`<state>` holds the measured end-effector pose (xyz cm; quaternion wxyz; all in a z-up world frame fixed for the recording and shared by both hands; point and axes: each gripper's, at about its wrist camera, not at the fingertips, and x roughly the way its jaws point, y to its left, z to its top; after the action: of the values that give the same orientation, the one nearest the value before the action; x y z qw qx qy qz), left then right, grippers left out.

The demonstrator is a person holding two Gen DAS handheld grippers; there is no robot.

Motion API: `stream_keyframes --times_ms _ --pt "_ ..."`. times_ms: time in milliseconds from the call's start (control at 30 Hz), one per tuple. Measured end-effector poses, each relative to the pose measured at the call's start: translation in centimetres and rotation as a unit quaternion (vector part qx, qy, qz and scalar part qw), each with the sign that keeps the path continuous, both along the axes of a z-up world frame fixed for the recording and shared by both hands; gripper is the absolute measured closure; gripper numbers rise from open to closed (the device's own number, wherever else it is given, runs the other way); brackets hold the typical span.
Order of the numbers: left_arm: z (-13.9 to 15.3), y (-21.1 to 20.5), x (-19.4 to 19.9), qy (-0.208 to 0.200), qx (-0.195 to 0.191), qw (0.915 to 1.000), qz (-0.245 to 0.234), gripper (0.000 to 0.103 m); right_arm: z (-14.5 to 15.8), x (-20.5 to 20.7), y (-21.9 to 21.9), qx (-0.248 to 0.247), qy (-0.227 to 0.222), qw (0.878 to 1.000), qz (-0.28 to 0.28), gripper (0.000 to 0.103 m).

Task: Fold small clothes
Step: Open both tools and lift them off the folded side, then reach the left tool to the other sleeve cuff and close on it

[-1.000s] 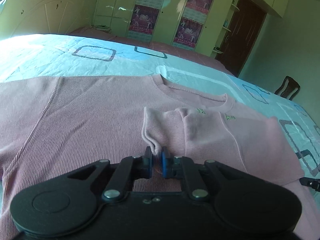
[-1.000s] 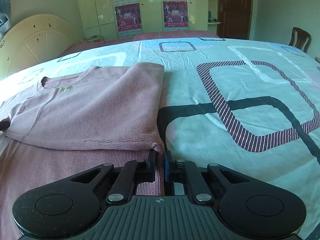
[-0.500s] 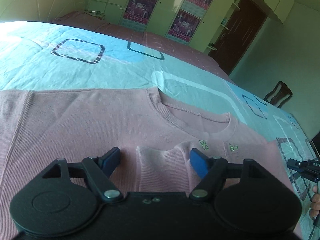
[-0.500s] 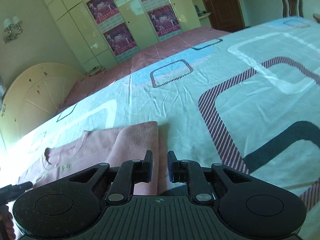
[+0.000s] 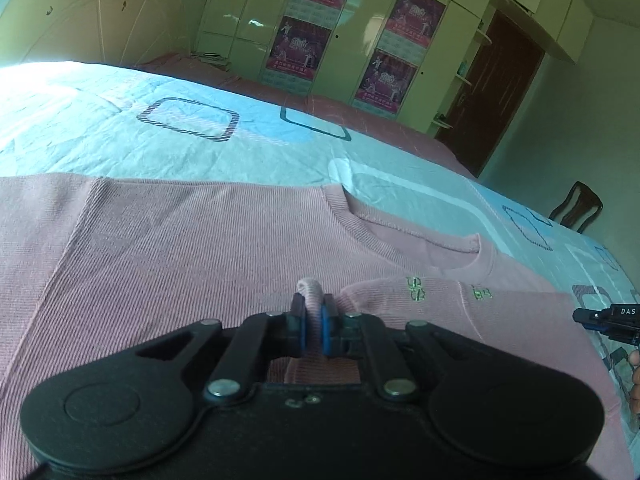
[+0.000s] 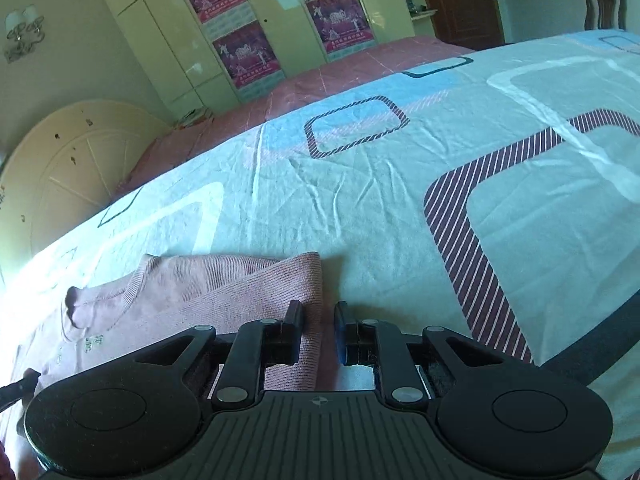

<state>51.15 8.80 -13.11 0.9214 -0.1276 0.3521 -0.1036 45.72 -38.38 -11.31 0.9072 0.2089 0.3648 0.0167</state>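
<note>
Pink ribbed knit sweater lies flat on a pale blue bedsheet with square outlines, neckline toward the far wardrobes, one side already turned in over the chest so that small green embroidered marks sit on the upper layer. Left gripper: jaws closing, blue pads on either side of a raised pinch of pink fabric, most likely the cuff end of the folded-in sleeve; the cloth bulges up above the pads, so the grip looks firm. Right gripper: jaws a narrow gap apart, the folded right-hand edge of the sweater lying between them against the left finger, bare sheet on the other side; pads do not appear to press the cloth. The right tool's tip also shows at the edge of the left view, with a fingertip beside it. Step in hand, as I judge it: laying the sleeve across the body, mid-fold, with the lengthwise folds not yet done on the far side. Next move likely calls for carrying the pinched cuff to lie straight along the folded panel, then letting go without dragging the layer beneath. Risk: pinched fabric may include the body layer and pull the fold askew.
</note>
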Motion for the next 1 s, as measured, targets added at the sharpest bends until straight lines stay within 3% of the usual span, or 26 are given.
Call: stream_keyframes --times_ms 33,100,167,233,300,367,500,600,667,733,800,933,1000 --pt "0.5 0.2 -0.2 -0.001 0.008 0.9999 0.01 0.081 0.5 -0.1 0.5 -0.012 -0.014 1.0 0.007 0.088" --pt "2.2 -0.2 -1.4 -0.042 0.049 0.9972 0.037 0.059 1.2 0.0 1.8 -0.034 -0.028 0.999 0.032 0.088" --pt "3.5 -1.6 -2.1 -0.075 0.06 0.9953 0.011 0.048 1.1 0.8 3.3 -0.063 -0.025 0.996 0.058 0.088" --pt "3.4 -4.2 -1.5 -0.061 0.075 0.9942 -0.047 0.044 0.2 1.8 4.5 -0.106 -0.008 0.992 0.062 0.088" --pt "1.7 -6.8 0.0 0.003 0.114 0.9881 -0.103 0.043 -0.6 2.3 4.5 -0.114 -0.002 0.992 0.049 0.088" --pt "0.4 -7.9 0.3 -0.009 0.144 0.9833 -0.11 0.035 -0.6 2.5 4.0 -0.104 0.004 0.994 0.045 0.088" --pt "1.3 -8.1 -0.3 -0.009 0.146 0.9835 -0.106 0.035 0.2 2.2 4.2 -0.124 0.03 0.989 0.069 0.088" --pt "2.3 -7.5 -3.0 -0.042 0.125 0.9843 -0.118 0.035 1.2 -0.4 4.7 -0.122 0.043 0.988 0.086 0.088" --pt "2.1 -7.5 -4.4 -0.038 0.131 0.9825 -0.127 0.035 1.2 -3.1 5.1 -0.124 0.05 0.986 0.099 0.088" --pt "0.8 -7.9 -4.8 -0.005 0.151 0.9787 -0.14 0.035 0.5 -5.4 5.6 -0.138 0.051 0.983 0.106 0.088" --pt "0.4 -8.3 -5.5 -0.024 0.174 0.9732 -0.148 0.035 0.6 -6.7 5.6 -0.136 0.044 0.986 0.09 0.088" --pt "1.9 -7.4 -6.3 -0.037 0.14 0.9798 -0.138 0.035 3.1 -9.6 6.7 -0.134 0.003 0.987 0.087 0.088" --pt "0.9 -7.2 -6.0 -0.004 0.139 0.9812 -0.134 0.034 2.6 -10.7 7.8 -0.143 0.017 0.985 0.099 0.088"
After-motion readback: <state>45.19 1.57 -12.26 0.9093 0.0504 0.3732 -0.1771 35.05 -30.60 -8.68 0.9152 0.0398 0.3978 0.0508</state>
